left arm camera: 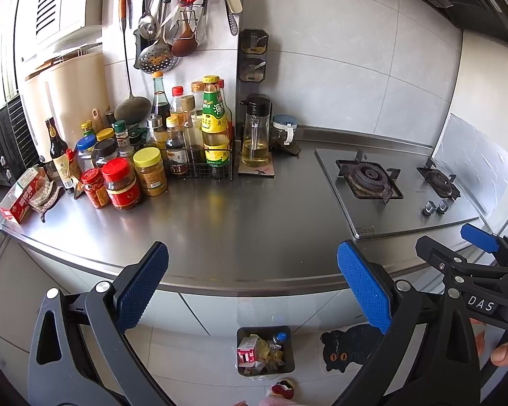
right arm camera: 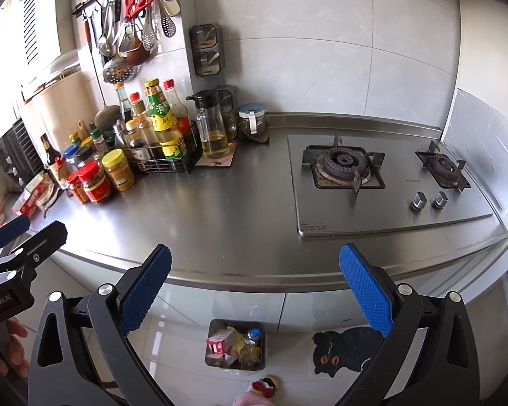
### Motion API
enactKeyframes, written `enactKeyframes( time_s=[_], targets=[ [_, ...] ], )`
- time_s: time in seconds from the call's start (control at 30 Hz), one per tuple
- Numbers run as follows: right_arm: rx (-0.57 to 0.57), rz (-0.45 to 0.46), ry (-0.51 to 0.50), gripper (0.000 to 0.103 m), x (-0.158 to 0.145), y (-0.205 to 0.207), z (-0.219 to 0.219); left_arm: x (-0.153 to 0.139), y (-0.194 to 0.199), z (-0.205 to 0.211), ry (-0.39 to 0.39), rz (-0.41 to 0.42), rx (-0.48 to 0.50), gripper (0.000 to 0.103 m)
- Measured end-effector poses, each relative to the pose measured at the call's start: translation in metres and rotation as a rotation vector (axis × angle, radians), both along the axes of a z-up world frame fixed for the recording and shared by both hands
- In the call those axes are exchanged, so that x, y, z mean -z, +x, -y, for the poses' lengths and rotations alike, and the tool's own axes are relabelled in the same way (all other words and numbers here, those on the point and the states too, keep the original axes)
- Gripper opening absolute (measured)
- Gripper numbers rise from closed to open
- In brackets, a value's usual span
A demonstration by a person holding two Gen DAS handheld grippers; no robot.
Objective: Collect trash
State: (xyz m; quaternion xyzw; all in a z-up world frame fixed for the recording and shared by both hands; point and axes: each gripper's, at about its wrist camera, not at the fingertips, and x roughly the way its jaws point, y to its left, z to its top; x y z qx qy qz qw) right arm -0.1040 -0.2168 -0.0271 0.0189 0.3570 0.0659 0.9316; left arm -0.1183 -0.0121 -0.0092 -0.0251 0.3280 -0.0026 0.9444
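Both grippers, left and right, gape empty above the counter edge, trash bin below.

Both tongs gape wide and empty, side by side, the left tongs with blue pads spread apart, the right tongs likewise, each visible at the edge of the other's view.

Grey floor bin below the counter edge, heaped with wrappers.
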Motion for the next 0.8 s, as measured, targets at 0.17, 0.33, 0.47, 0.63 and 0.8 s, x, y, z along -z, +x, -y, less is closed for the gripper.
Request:
enactKeyframes(
  time_s=[0.17, 0.33, 0.47, 0.63, 0.8],
  targets=[
    [-0.003, 0.003, 0.0, 0.1, -0.0008, -0.0001, 0.0012, -0.0017, -0.0015, 0.0, 0.003, 0.003, -0.007, 0.095],
    [0.0, 0.0, 0.002, 0.1, -0.0005, 0.001, 0.0017, -0.0018, -0.0014, -0.0004, 0.004, 0.003, -0.007, 0.095],
    [0.0, 0.001, 0.003, 0.1, -0.0001, 0.0014, 0.0014, -0.0018, -0.0019, -0.0012, 0.006, 0.003, -0.009, 0.095],
    [0.001, -0.004, 0.005, 0.1, 0.0012, 0.0005, 0.0, -0.0009, -0.0035, -0.0033, 0.003, 0.0, -0.008, 0.095],
    [0.0, -0.005, 0.003, 0.1, 0.0014, -0.0002, -0.0018, 0.0002, -0.0024, -0.0039, 0.004, -0.001, -0.011, 0.095]
  ],
)
